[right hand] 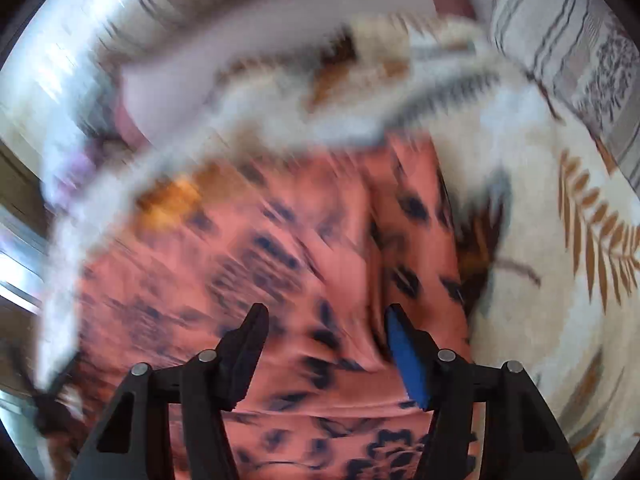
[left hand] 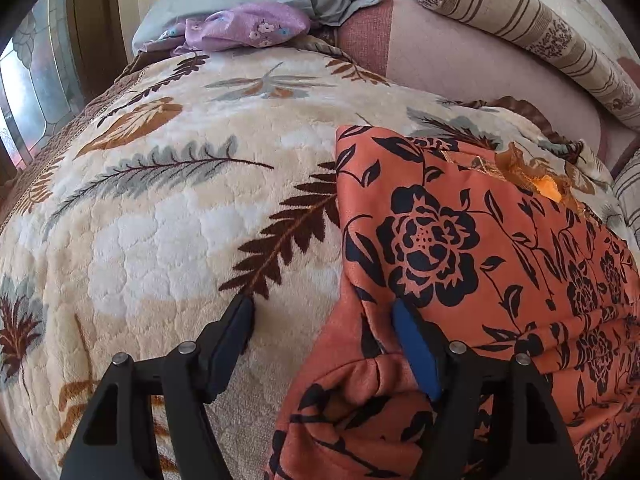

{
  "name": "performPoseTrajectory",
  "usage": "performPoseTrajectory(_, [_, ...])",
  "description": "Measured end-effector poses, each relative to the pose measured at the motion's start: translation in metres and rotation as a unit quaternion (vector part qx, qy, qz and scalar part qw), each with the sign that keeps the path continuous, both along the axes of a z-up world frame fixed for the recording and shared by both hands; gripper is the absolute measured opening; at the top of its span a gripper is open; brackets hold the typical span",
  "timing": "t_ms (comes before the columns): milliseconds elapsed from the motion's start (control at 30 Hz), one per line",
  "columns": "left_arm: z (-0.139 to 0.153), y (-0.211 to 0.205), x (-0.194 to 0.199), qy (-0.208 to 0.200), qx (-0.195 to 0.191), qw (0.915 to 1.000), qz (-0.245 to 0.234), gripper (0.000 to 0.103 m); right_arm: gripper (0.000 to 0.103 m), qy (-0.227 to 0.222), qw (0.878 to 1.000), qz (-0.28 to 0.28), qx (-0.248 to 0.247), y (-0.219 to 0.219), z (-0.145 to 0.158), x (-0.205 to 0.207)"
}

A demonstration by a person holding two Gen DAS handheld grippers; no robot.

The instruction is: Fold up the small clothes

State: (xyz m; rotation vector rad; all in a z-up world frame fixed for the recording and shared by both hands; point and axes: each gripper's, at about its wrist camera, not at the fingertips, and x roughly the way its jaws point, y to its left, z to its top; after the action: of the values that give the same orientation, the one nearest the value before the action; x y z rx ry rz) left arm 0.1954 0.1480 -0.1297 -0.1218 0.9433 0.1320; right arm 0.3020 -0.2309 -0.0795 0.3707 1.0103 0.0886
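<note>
Two grippers were in view, one per wrist camera, and both stood with fingers spread wide and nothing clamped between them. The left gripper (left hand: 322, 312) hung low over the bed, its left finger above bare blanket (left hand: 168, 216) and its right finger (left hand: 416, 352) touching, or just above, the left edge of the orange floral garment (left hand: 460, 248). That edge rose in a loose, bunched fold directly ahead of the right finger. The garment lay flat otherwise, spreading away to the right and forward of the left gripper, with a small gold-trimmed patch (left hand: 536, 176) near its far edge. Its long axis could not be settled from these views.

The right gripper (right hand: 326, 314) hovered directly over the same garment (right hand: 280, 248), cloth filling the space beneath both fingers. This view was heavily blurred, so contact could not be confirmed. A raised crease (right hand: 372, 240) ran forward from between the fingers toward the far edge of the bed.

Judgement: the right gripper was the nearer to the garment's middle, while the left gripper sat at its left margin. A fold would likely call for the left fingers to close on the bunched edge.

A purple floral cloth (left hand: 244, 30) lay well apart at the head of the bed.
</note>
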Motion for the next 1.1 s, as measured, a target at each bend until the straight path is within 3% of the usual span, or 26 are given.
performPoseTrajectory(100, [0.0, -0.004, 0.001, 0.0, 0.017, 0.9999, 0.0, 0.075, 0.086, -0.023, 0.999, -0.033, -0.002, -0.011, 0.009, 0.017])
performPoseTrajectory(167, [-0.001, -0.001, 0.004, 0.001, 0.008, 1.0, 0.001, 0.076, 0.083, 0.015, 0.999, -0.033, 0.008, -0.013, -0.014, 0.039])
performPoseTrajectory(200, [-0.002, 0.0, 0.004, 0.001, 0.005, 1.0, 0.001, 0.076, 0.045, 0.059, 0.998, -0.019, 0.023, -0.012, -0.034, 0.051])
performPoseTrajectory(233, [-0.002, 0.001, 0.004, 0.0, 0.003, 1.0, 0.001, 0.076, 0.029, 0.087, 0.996, -0.017, 0.011, -0.011, -0.043, 0.057])
performPoseTrajectory(300, [-0.001, 0.002, 0.003, 0.0, 0.0, 1.0, 0.001, 0.076, 0.006, 0.056, 0.998, -0.011, -0.007, -0.008, -0.023, 0.054])
performPoseTrajectory(367, [0.001, 0.004, 0.005, -0.002, -0.005, 1.0, 0.004, 0.076, 0.006, 0.004, 1.0, -0.02, 0.0, -0.017, 0.008, 0.037])
performPoseTrajectory(400, [0.002, 0.005, 0.005, -0.005, -0.008, 0.9999, 0.007, 0.076, 0.01, -0.004, 0.999, -0.034, -0.006, -0.018, 0.01, 0.033])
performPoseTrajectory(433, [0.003, 0.006, 0.006, -0.006, -0.01, 0.9999, 0.011, 0.076, 0.016, 0.017, 0.998, -0.045, -0.027, -0.02, -0.001, 0.036])
performPoseTrajectory(467, [0.003, 0.007, 0.006, -0.007, -0.014, 0.9998, 0.013, 0.076, 0.027, 0.075, 0.994, -0.038, -0.068, -0.018, -0.025, 0.048])
performPoseTrajectory(500, [0.004, 0.008, 0.005, -0.008, -0.016, 0.9997, 0.015, 0.076, 0.026, 0.111, 0.991, -0.022, -0.069, -0.02, -0.043, 0.053])
performPoseTrajectory(567, [0.01, 0.01, 0.0, -0.022, -0.013, 0.9995, 0.02, 0.076, 0.027, 0.07, 0.996, -0.032, -0.053, -0.025, -0.029, 0.044])
performPoseTrajectory(633, [0.016, 0.01, -0.001, -0.038, -0.011, 0.9989, 0.025, 0.076, 0.042, 0.036, 0.996, -0.051, -0.058, -0.025, -0.009, 0.032])
performPoseTrajectory(667, [0.013, 0.008, 0.001, -0.029, -0.002, 0.9994, 0.02, 0.076, 0.062, 0.009, 0.995, -0.064, -0.07, -0.019, 0.005, 0.029])
performPoseTrajectory(700, [0.006, 0.003, 0.005, -0.006, 0.015, 0.9998, 0.01, 0.076, 0.069, -0.022, 0.996, -0.06, -0.064, -0.015, 0.018, 0.018])
performPoseTrajectory(733, [-0.003, -0.001, 0.007, 0.015, 0.03, 0.9994, -0.003, 0.077, 0.069, -0.048, 0.997, -0.04, -0.044, -0.007, 0.026, 0.012])
performPoseTrajectory(767, [-0.002, -0.003, 0.005, 0.006, 0.038, 0.9993, -0.001, 0.077, 0.07, -0.058, 0.998, -0.006, -0.002, 0.005, 0.026, 0.011])
performPoseTrajectory(833, [0.001, -0.002, 0.005, 0.004, 0.034, 0.9994, -0.001, 0.077, 0.074, -0.03, 0.996, 0.043, 0.073, 0.018, 0.002, 0.017])
performPoseTrajectory(867, [-0.001, 0.0, 0.004, 0.006, 0.026, 0.9996, 0.0, 0.078, 0.073, 0.03, 0.996, 0.047, 0.065, 0.022, -0.028, 0.025])
performPoseTrajectory(900, [-0.001, 0.002, 0.003, 0.004, 0.02, 0.9998, 0.0, 0.077, 0.061, 0.078, 0.994, 0.039, 0.061, 0.019, -0.055, 0.031])
performPoseTrajectory(967, [0.001, 0.004, 0.001, 0.005, 0.017, 0.9998, 0.0, 0.078, 0.058, 0.047, 0.995, -0.001, 0.088, 0.008, -0.046, 0.022])
performPoseTrajectory(1033, [0.0, 0.003, 0.002, 0.009, 0.018, 0.9998, 0.002, 0.079, 0.062, 0.008, 0.994, 0.007, 0.111, 0.007, -0.018, 0.008])
performPoseTrajectory(1067, [-0.001, 0.002, 0.004, 0.011, 0.023, 0.9997, 0.003, 0.081, 0.075, -0.024, 0.993, 0.016, 0.113, 0.007, -0.007, -0.001])
performPoseTrajectory(1100, [-0.001, 0.0, 0.004, 0.011, 0.028, 0.9996, 0.004, 0.082, 0.09, -0.03, 0.995, 0.012, 0.099, 0.006, -0.007, -0.003])
